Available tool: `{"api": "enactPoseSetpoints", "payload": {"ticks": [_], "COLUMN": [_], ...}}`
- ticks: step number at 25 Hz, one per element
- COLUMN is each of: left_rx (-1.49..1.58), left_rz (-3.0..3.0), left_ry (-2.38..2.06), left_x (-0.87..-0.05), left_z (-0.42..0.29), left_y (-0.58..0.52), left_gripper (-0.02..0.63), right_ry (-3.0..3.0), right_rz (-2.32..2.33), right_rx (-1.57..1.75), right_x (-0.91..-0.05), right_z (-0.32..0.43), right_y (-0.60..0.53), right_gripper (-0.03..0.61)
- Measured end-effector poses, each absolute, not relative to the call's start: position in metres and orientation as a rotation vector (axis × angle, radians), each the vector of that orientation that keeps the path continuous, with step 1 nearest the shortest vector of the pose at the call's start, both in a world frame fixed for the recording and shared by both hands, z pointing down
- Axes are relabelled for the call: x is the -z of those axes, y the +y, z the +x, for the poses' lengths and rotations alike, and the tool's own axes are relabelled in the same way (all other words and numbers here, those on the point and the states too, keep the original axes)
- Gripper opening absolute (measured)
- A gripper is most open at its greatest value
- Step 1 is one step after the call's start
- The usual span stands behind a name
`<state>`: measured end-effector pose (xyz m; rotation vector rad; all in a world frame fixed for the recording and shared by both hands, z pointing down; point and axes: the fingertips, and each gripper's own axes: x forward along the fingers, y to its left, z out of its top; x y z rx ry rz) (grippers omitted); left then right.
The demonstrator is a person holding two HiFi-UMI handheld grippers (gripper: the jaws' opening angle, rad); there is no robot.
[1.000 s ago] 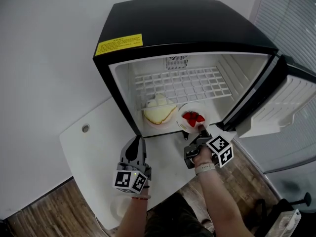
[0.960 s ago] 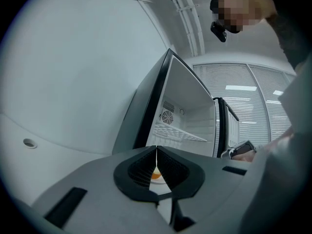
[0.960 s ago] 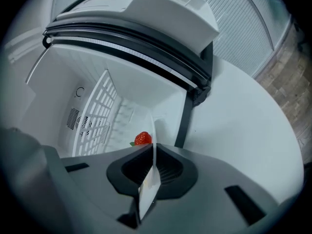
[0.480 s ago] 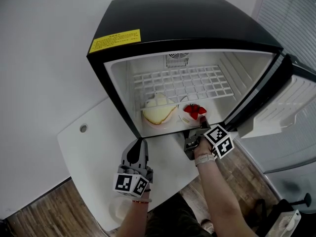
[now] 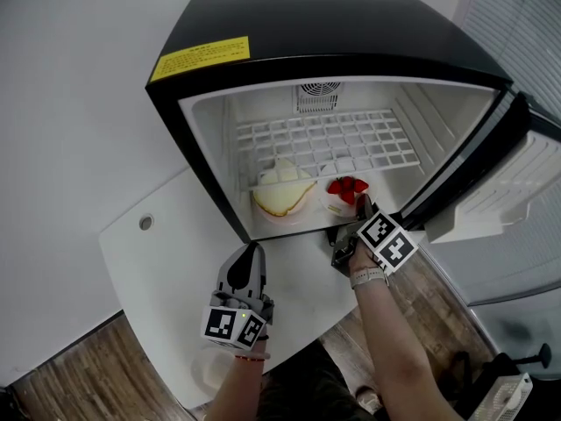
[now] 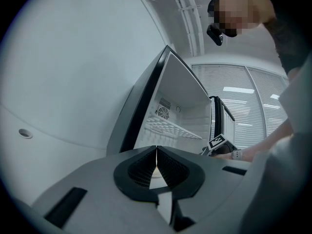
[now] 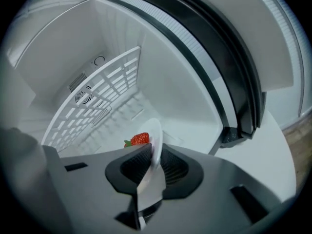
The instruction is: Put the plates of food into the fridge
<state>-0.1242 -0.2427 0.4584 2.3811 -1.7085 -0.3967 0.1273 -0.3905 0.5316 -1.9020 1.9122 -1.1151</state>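
The black mini fridge (image 5: 324, 24) stands open on the white table (image 5: 175, 253). On its floor lies a plate with a pale slice of food (image 5: 282, 198), and to the right of it the white plate of strawberries (image 5: 344, 196). My right gripper (image 5: 361, 210) reaches in at the fridge's front edge. In the right gripper view the plate's rim (image 7: 155, 133) stands between the jaws and fills the gap, a strawberry (image 7: 140, 139) just beyond; the jaws are opening. My left gripper (image 5: 250, 251) hovers over the table in front of the fridge, shut and empty (image 6: 156, 152).
The fridge door (image 5: 517, 182) swings out to the right. A white wire shelf (image 5: 324, 139) spans the fridge's back above the plates. The table has a small round hole (image 5: 145, 223) at left. Wooden floor (image 5: 79, 375) lies below the table's edge.
My right gripper has carried the strawberry plate from the fridge's front lip deeper in, beside the other plate. The left gripper has barely moved.
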Motion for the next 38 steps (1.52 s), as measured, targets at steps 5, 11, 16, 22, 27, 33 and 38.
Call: {"api": "enactPoseSetpoints", "payload": {"ticks": [5,11,16,22,27,33,38], "left_rx": [0.403,0.417,0.431,0.434,0.436,0.433,0.428], "left_rz": [2.372,2.38,2.38,2.379,2.38,2.383,2.397], "left_ry": [-1.701,-1.684,-1.678,-1.674,-1.675,-1.671,-1.658], "left_x": [-0.457,-0.455,-0.453,-0.454,-0.453,-0.454,-0.451], "left_z": [-0.124,-0.122,-0.121,-0.121,-0.12,-0.116,-0.11], "left_y": [-0.241,-0.239,-0.238,-0.238,-0.238,-0.236,-0.233], "left_gripper": [0.008,0.008,0.008,0.008,0.008,0.008,0.008], "right_ry": [1.988,2.091,2.152,2.179,2.188,2.208,2.272], "right_rz": [-1.983,-2.043,-2.098,-2.191,-2.234,-2.227,-2.201], "right_rx": [1.073,0.996,0.925,0.859,0.798,0.721,0.637], "right_x": [-0.534,-0.533,-0.533,-0.538,-0.538,-0.53,-0.519], "right_z": [0.13,0.131,0.134,0.143,0.15,0.156,0.15], "right_y": [-0.395,-0.403,-0.408,-0.407,-0.408,-0.403,-0.387], "right_gripper": [0.057,0.078,0.092,0.103,0.11,0.11,0.11]}}
